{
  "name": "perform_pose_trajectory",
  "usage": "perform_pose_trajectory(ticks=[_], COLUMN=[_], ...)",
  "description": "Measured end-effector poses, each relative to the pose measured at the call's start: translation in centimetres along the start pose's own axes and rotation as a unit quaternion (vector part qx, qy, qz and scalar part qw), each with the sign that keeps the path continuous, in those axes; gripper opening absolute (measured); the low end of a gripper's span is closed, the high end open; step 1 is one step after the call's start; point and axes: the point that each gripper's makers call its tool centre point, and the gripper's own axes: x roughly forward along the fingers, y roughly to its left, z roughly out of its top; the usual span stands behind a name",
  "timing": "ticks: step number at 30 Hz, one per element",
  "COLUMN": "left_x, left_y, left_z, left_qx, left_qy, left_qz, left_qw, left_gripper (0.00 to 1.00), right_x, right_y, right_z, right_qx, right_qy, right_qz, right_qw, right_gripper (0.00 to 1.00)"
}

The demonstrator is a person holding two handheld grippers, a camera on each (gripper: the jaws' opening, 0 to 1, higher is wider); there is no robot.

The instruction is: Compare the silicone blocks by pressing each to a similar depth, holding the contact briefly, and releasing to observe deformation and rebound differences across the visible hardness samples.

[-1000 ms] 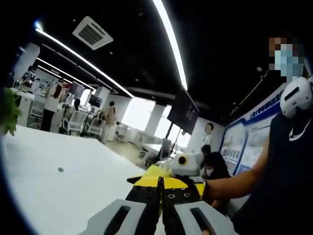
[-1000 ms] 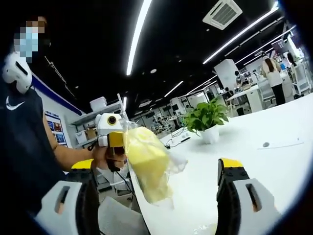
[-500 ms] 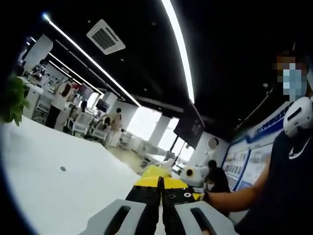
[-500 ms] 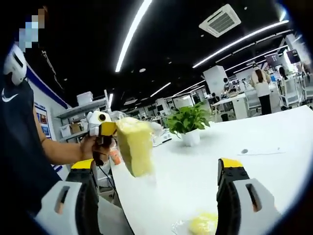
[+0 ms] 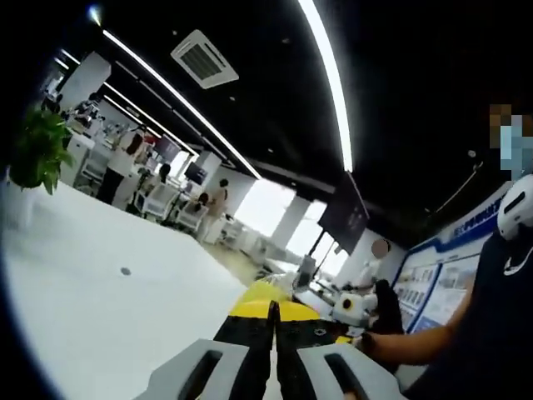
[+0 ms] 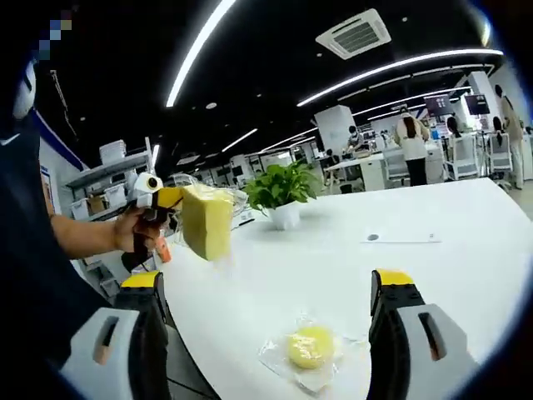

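A rectangular yellow silicone block (image 6: 206, 222) in clear plastic wrap hangs in the air over the table's left edge. My left gripper (image 6: 166, 200), held by a hand, is shut on it. In the left gripper view the left gripper (image 5: 271, 307) has its jaws pressed together, with a yellow edge showing at their tips. My right gripper (image 6: 268, 280) stands open, its jaws far apart. Between and just below them a round yellow block (image 6: 310, 347) in a clear bag lies on the white table (image 6: 333, 258). The right gripper (image 5: 353, 307) is also seen at the lower right of the left gripper view, in a hand.
A potted green plant (image 6: 281, 193) stands on the table behind the blocks, seen too as the plant (image 5: 37, 150). A small round port (image 6: 373, 237) sits in the tabletop. The person (image 5: 491, 317) holding both grippers stands at the table's edge. Desks and people are far behind.
The right gripper view has tipped downward, bringing the round bagged block into view on the table. The left gripper with the rectangular block now looks smaller and farther left. Both jaw states are unchanged.
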Motion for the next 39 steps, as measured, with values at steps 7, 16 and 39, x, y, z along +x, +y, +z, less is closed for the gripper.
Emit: perform_pose_trajectory(ticks=[7,16,39], left_x=[-0.5,-1.0,-1.9], left_y=[1.5,3.3,6.5], left_z=[-0.7,-2.0,-5.7], left_qx=[-0.018,-0.051,-0.108], left_qy=[0.001,0.007,0.033], left_qz=[0.020,0.038,0.067], left_qw=[0.9996,0.9979,0.9913], left_gripper=[0.00,0.00,0.00], right_x=[-1.5,-3.1,-5.1], right_y=[-1.8,-3.6,-4.3], right_z=[-1.8,-4.3,-7.9], right_qx=[-0.015,-0.047,-0.021], right_qy=[0.020,0.035,0.069], right_qz=[-0.037,-0.073,-0.108], right_qw=[0.9990,0.9956,0.9915], right_gripper=[0.96,0.96,0.96])
